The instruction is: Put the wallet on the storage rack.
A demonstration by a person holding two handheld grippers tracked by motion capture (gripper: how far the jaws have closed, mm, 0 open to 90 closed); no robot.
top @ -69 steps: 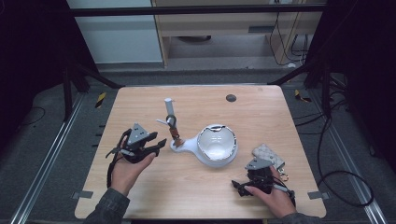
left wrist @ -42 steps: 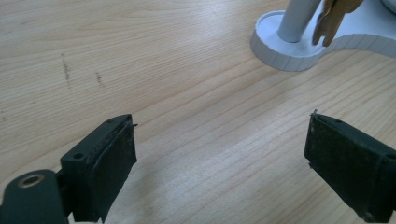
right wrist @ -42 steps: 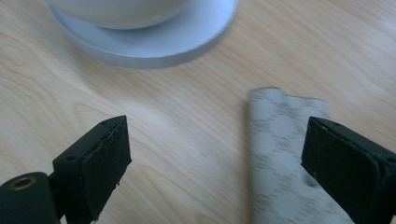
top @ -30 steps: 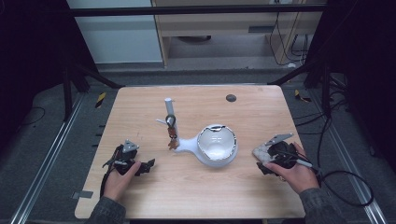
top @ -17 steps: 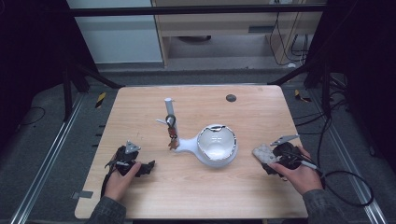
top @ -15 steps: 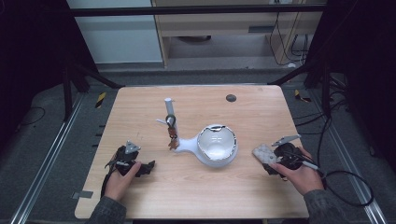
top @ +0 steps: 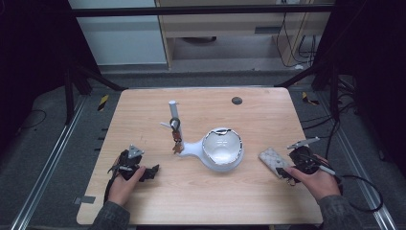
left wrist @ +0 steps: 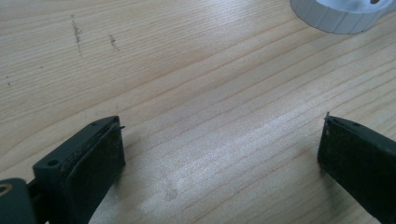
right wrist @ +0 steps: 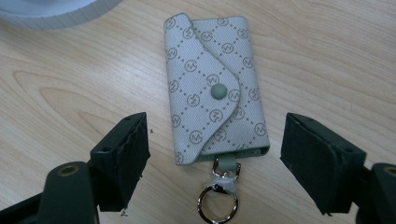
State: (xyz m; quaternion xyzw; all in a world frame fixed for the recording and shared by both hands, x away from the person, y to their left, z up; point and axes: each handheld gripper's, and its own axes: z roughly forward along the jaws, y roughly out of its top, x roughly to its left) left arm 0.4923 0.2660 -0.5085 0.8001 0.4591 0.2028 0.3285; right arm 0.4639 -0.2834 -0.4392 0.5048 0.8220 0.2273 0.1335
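A pale grey fabric key pouch printed with a diamond monogram pattern [right wrist: 215, 88] lies flat on the light wooden table [top: 268, 110], flap closed by a round grey snap, with a small metal clasp and key ring [right wrist: 217, 201] at its near end. In the high view the pouch [top: 271, 159] sits at the lower right of the tabletop, just beside the right gripper [top: 286, 173]. In the right gripper view it occupies the middle of the frame, with the gripper [right wrist: 215, 161] straddling its ringed end: the jaws have just been closing, yet they stand apart on either side of the pouch with bare wood showing between each pad and the fabric, so nothing is gripped.

To the left of the pouch in the high view, near the table's centre, rests a white bowl-shaped holder with a spout-like handle [top: 221, 151]; its ribbed rim cuts into the upper left corner of the right gripper view. Further left stands a white upright post with dark keys and a brown tag hanging from it [top: 174, 125]. A small dark round disc [top: 236, 100] lies near the far edge.

At the lower left, the left gripper [top: 152, 172] rests on the table in the person's hand; its jaws have just been opening and are spread wide over bare wood [left wrist: 219, 154], holding nothing.
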